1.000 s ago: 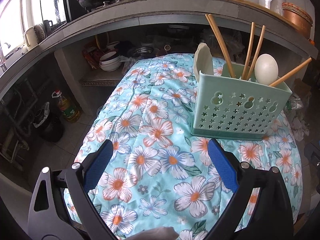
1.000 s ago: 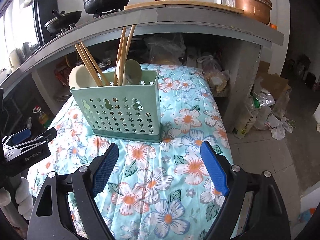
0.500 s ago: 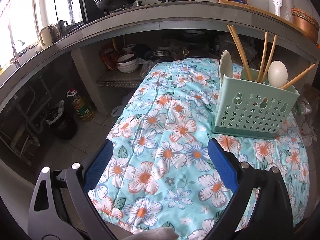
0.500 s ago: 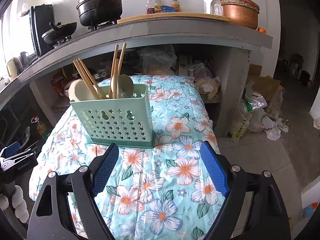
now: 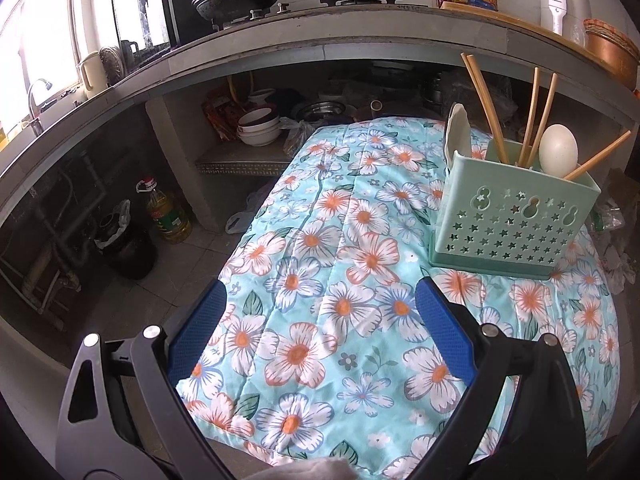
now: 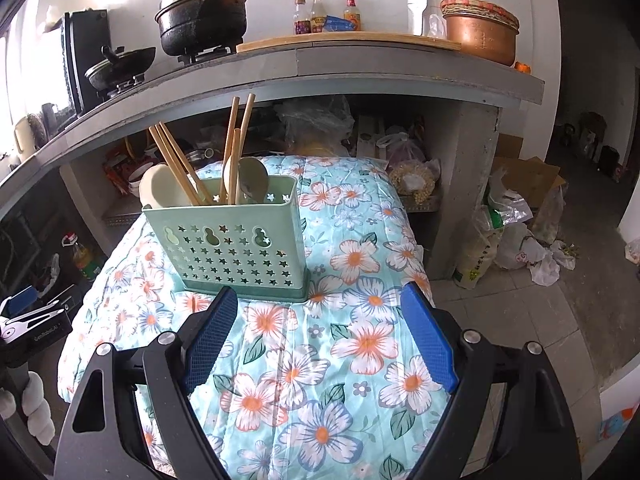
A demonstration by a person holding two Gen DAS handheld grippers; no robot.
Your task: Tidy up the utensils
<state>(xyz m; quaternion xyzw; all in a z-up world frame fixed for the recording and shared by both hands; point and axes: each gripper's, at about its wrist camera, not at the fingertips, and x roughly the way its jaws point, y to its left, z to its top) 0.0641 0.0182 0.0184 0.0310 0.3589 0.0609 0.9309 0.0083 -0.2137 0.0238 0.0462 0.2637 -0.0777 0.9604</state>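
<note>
A mint-green utensil holder (image 5: 512, 224) (image 6: 236, 240) with star cut-outs stands on a table covered by a floral cloth (image 5: 340, 272) (image 6: 352, 280). Wooden chopsticks (image 5: 486, 108) (image 6: 176, 164) and pale spoons (image 5: 558, 151) (image 6: 250, 178) stick up out of it. My left gripper (image 5: 320, 304) hovers open over the cloth, well short and left of the holder, with nothing between its blue pads. My right gripper (image 6: 318, 308) is open too, just in front of the holder, empty. The left gripper (image 6: 32, 316) shows at the left edge of the right wrist view.
A grey counter (image 5: 320, 28) behind the table carries black pots (image 6: 200, 16), sauce bottles (image 6: 320, 14) and a copper pot (image 6: 480, 36). Under it sit bowls (image 5: 258, 128) and bags. An oil bottle (image 5: 166, 214) and a black bucket (image 5: 128, 248) stand on the floor at left.
The left gripper has drawn back from the holder, which now looks smaller and further right; more of the floor and counter shows. The right gripper has also backed off a little. Both stay open.
</note>
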